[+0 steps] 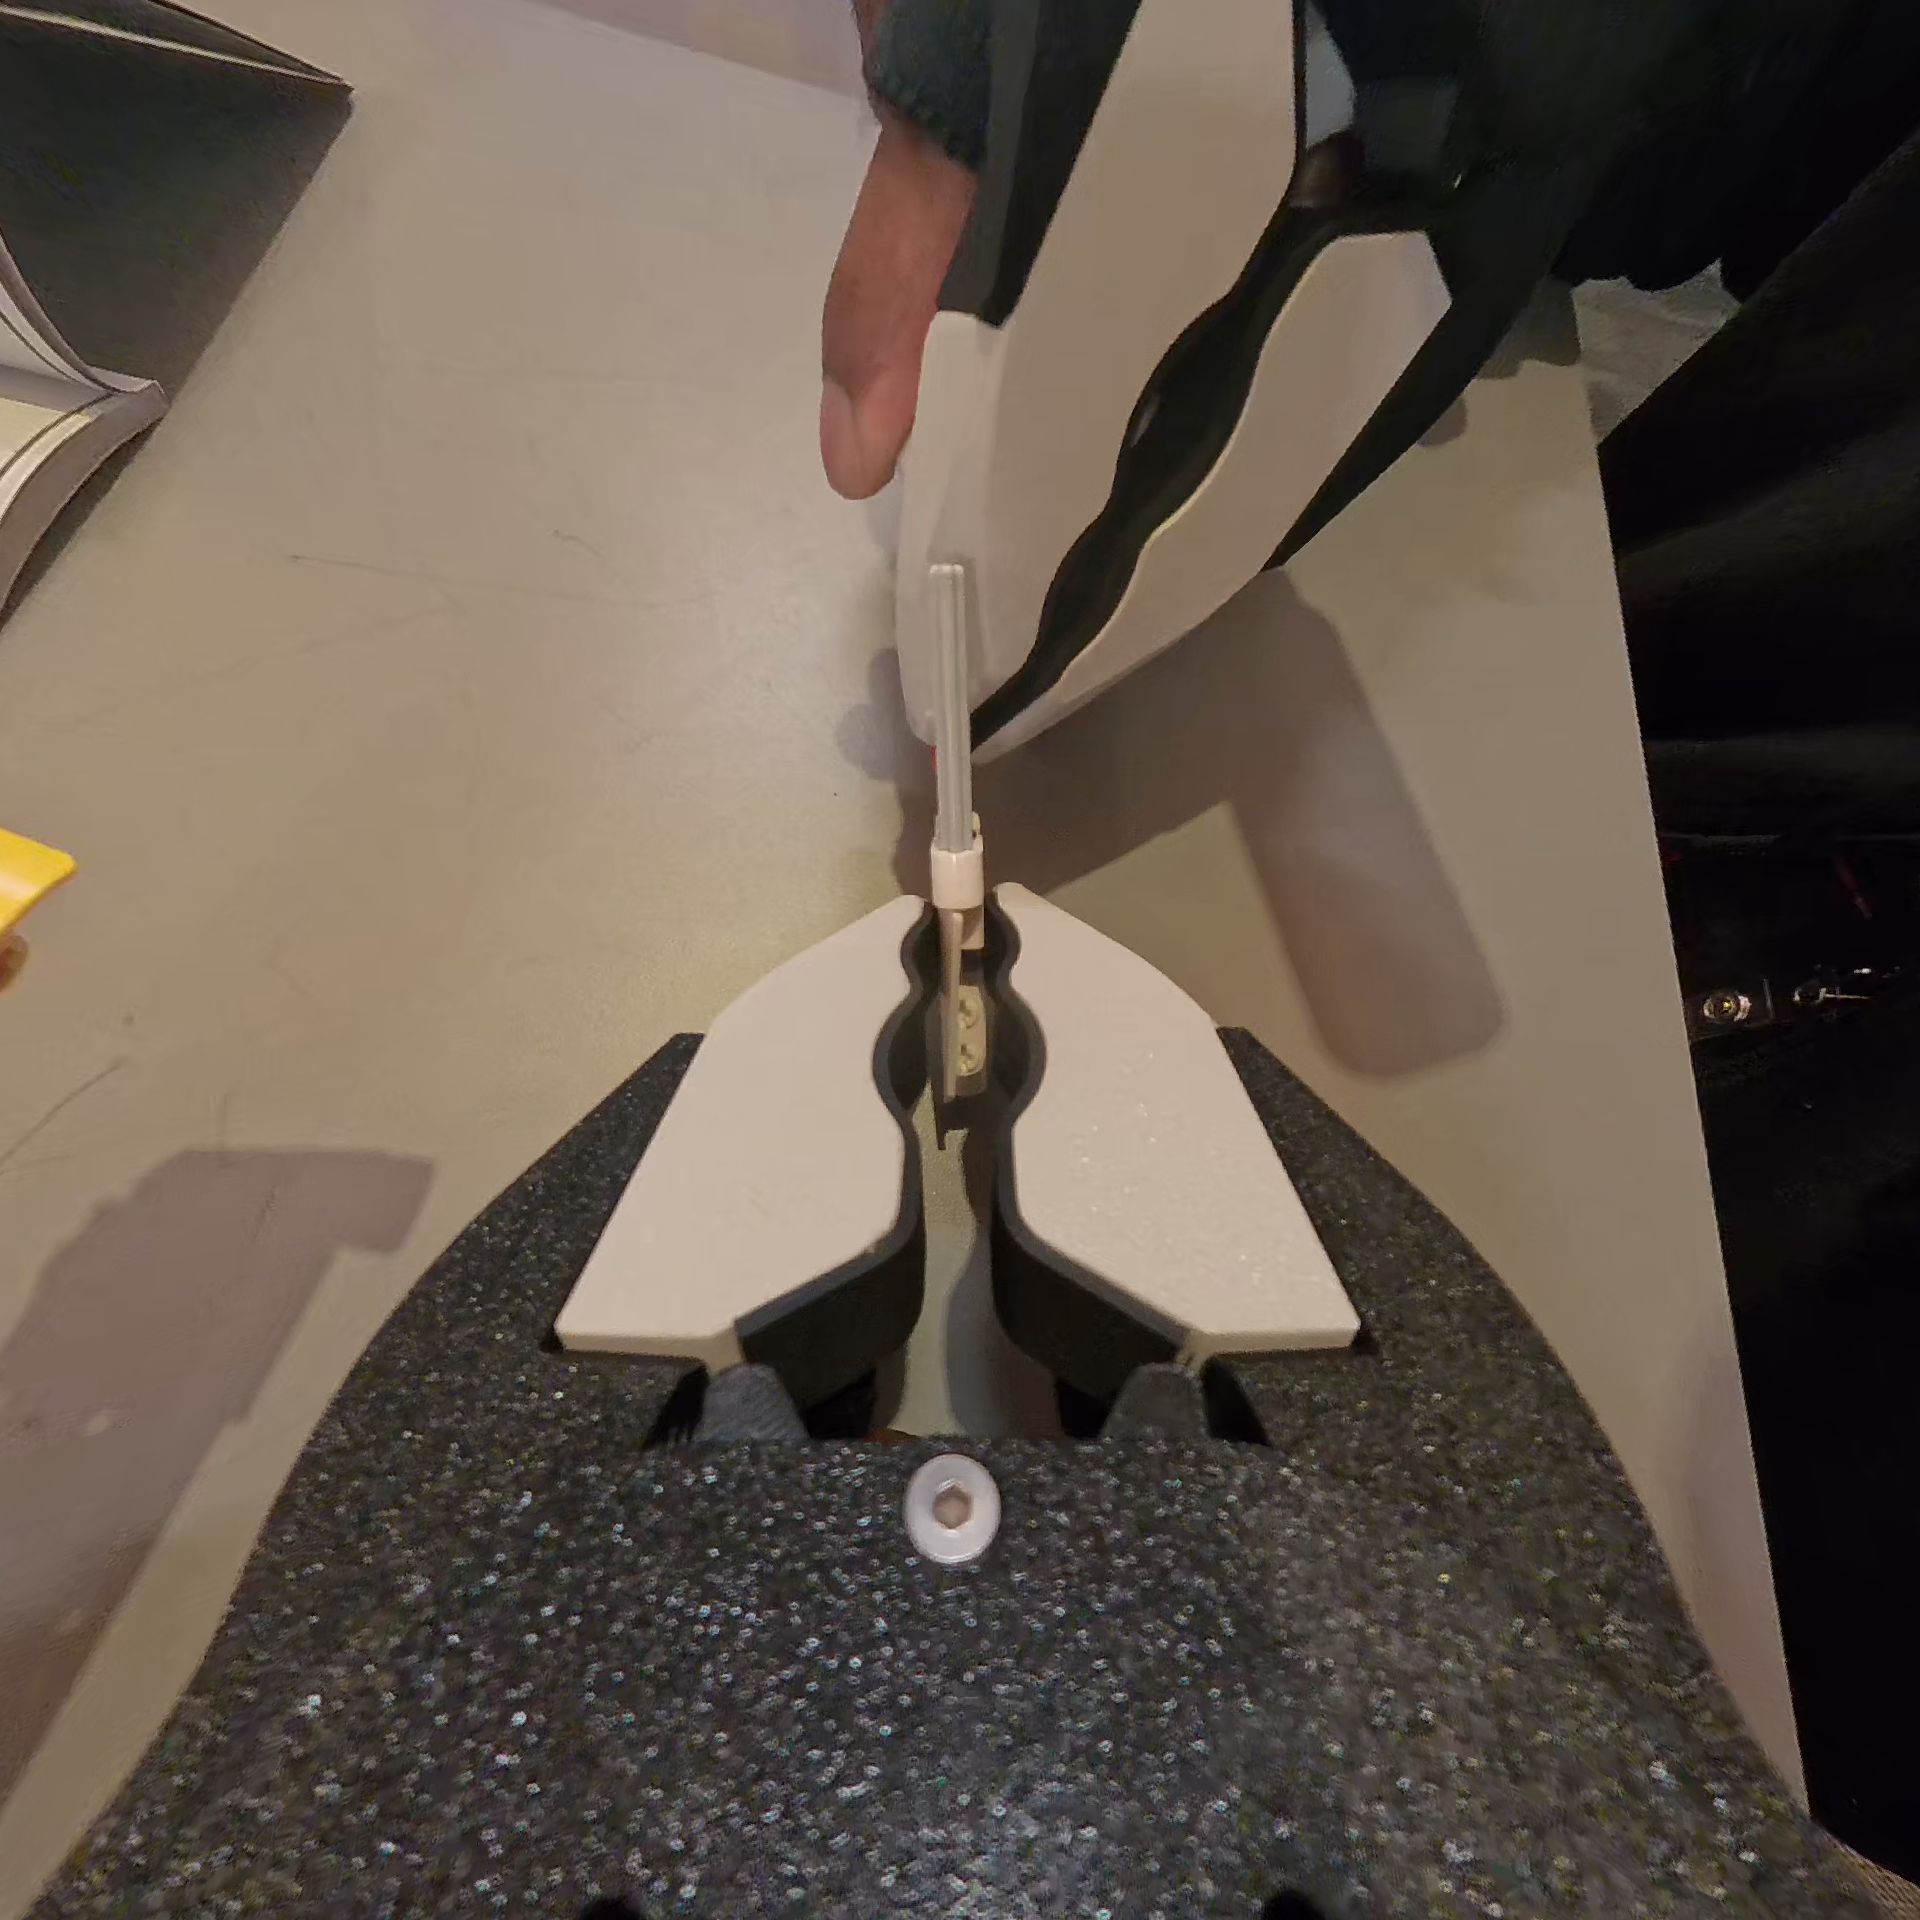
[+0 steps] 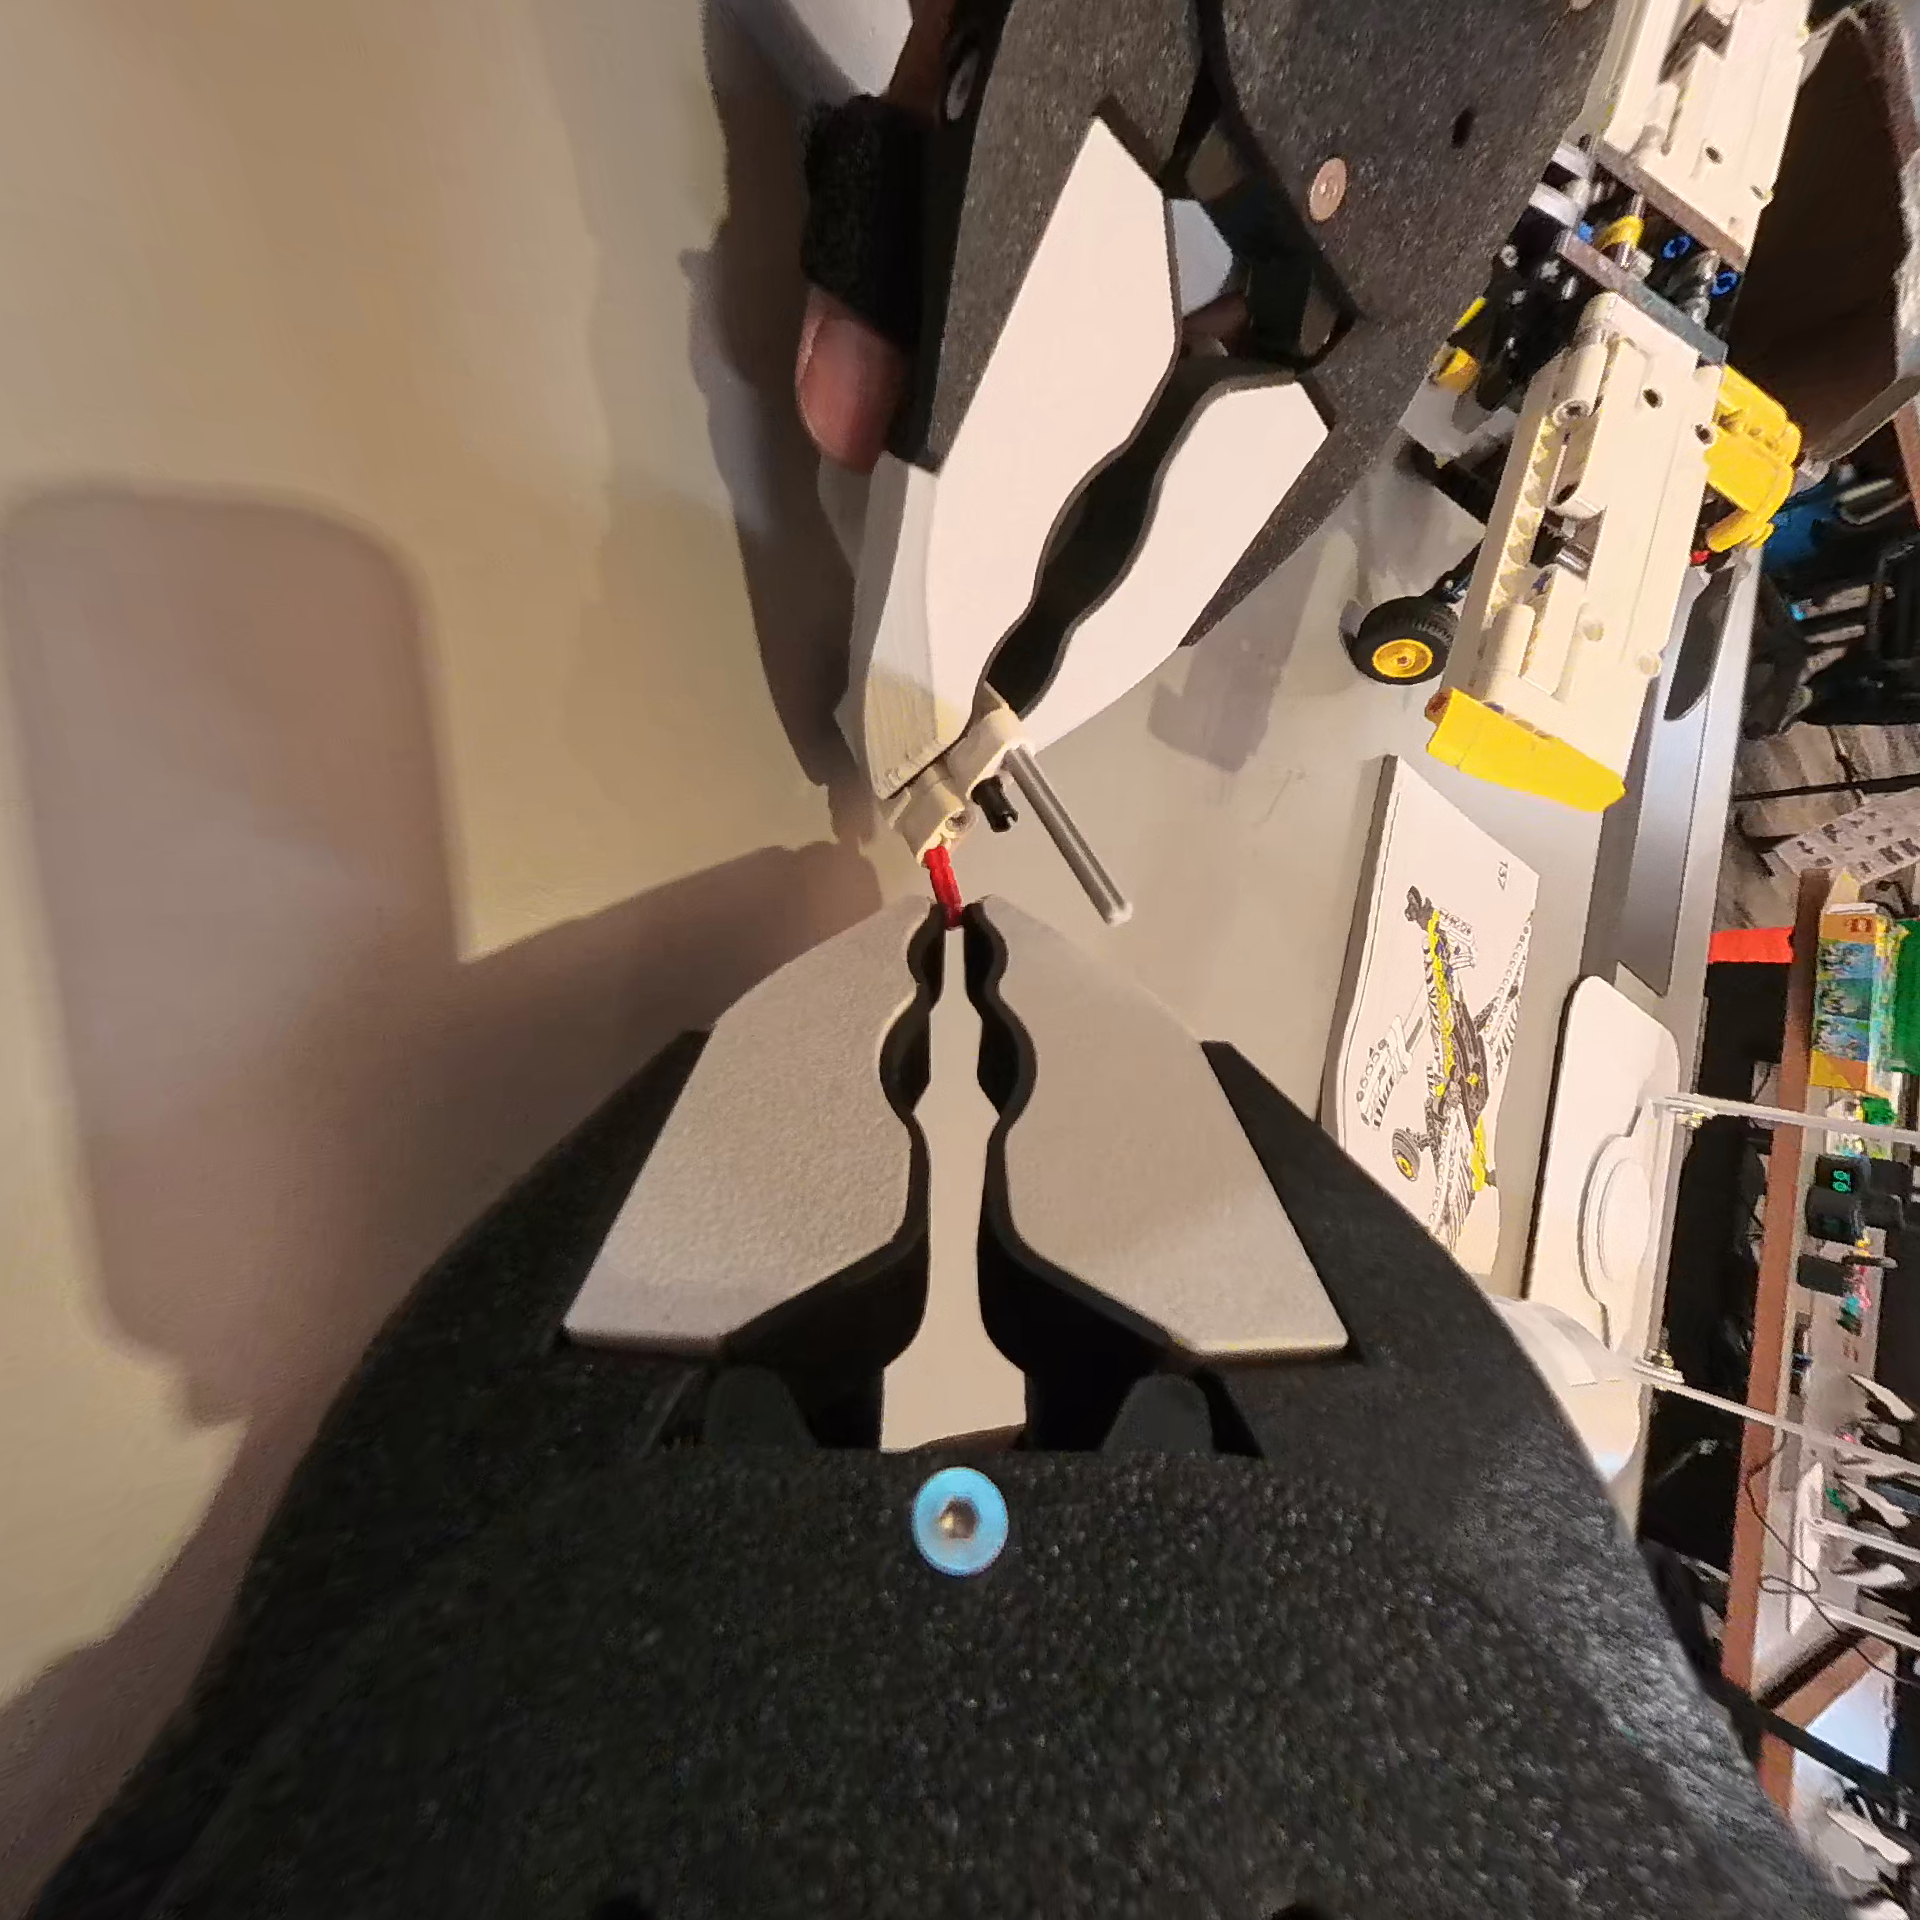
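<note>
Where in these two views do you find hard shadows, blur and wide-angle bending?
Left wrist view: a hard shadow lies on the table; the book at the left edge curves. Right wrist view: a large shadow falls on the left; shelves at the right edge bend and soften.

L gripper [image 1: 957, 914]: jaws nearly closed, pads pressed on a small tan connector piece [image 2: 961, 784] w/ grey rod. R gripper [image 2: 954, 916]: jaws almost together, tips pinching a red pin [image 2: 943, 878]. The two grippers meet tip to tip at an angle above the desk [image 1: 468, 623]. One bare finger [image 1: 883, 343], w/ dark strap near its base, lies along R gripper's side.
</note>
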The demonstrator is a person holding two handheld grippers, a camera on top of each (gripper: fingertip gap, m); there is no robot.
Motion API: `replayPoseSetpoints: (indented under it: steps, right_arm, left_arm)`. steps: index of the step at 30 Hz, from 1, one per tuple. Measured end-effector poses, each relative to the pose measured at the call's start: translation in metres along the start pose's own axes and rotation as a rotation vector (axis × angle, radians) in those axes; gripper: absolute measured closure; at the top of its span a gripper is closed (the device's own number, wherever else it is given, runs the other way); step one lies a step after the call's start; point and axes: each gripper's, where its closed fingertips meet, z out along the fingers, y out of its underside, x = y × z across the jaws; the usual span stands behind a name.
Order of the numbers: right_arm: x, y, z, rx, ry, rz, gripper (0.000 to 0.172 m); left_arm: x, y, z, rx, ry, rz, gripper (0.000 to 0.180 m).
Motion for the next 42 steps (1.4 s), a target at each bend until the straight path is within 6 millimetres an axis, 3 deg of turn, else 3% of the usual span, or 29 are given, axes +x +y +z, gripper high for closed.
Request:
replayPoseSetpoints:
  steps: [28, 42]
  right_arm:
    - [-0.001, 0.000, 0.004, 0.081, 0.012, 0.112, 0.169]
    - [0.004, -0.010, 0.002, 0.146, 0.052, 0.144, 0.169]
  left_arm:
    - [-0.001, 0.001, 0.001, 0.007, -0.015, -0.003, 0.174]
    - [-0.002, 0.000, 0.002, 0.006, -0.023, 0.006, 0.173]
